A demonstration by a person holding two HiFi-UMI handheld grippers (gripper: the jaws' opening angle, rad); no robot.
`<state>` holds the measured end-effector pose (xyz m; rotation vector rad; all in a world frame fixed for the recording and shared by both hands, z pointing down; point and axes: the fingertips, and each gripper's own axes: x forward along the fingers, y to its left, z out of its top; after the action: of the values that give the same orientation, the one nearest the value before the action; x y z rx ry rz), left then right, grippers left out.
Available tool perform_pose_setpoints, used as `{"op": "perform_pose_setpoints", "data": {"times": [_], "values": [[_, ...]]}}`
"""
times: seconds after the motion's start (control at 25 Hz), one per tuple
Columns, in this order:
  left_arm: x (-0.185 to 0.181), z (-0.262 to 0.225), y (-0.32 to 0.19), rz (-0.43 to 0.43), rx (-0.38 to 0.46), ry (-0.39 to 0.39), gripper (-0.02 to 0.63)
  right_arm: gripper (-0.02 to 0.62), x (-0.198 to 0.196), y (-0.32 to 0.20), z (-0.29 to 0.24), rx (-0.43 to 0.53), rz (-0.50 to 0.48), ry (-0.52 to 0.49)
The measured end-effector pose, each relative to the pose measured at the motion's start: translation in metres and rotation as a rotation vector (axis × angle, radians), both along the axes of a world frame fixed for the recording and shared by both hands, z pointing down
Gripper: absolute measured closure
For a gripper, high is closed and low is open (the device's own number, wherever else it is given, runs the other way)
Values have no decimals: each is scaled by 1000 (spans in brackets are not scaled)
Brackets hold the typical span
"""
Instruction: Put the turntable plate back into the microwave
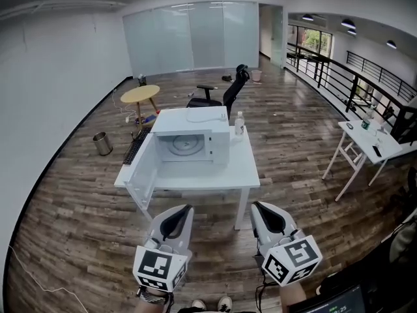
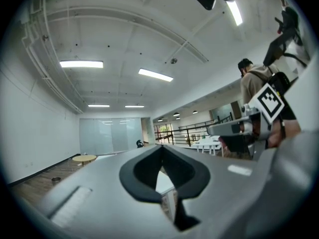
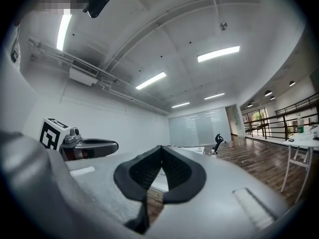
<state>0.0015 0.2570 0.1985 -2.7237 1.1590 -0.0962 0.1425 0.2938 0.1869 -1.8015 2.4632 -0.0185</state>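
Caller: Turntable plate is sitting inside the microwave, folks. It's a pale round disc lying flat on the cavity floor, smooth-looking, with faint rings showing on it.

Spotter: And that microwave is looking boxy and white. Its door is hanging wide open to the left, so we're seeing straight into the cavity.

Caller: It's resting on a white rectangular table with a flat top and thin straight legs. A clear bottle is standing upright just beside the microwave's right side.

Spotter: What are the tongs doing?

Caller: Both are hovering well short of the table. The left gripper is keeping its jaws pressed together with nothing between the black ribbed pads. The right gripper is doing the same, tips meeting, empty. Both have smooth grey shells and checkered marker cubes at the back.

Spotter: Around them, brown wood planks are covering the floor. A black office chair is standing beyond the table. A round wooden side table and a metal bin are sitting off to the left.
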Motion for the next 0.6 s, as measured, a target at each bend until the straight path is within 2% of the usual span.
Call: {"op": "perform_pose_setpoints", "data": {"times": [0.6], "values": [[-10, 1, 1, 11, -3, 4, 600, 594, -18, 4, 6, -34, 0, 57]]}}
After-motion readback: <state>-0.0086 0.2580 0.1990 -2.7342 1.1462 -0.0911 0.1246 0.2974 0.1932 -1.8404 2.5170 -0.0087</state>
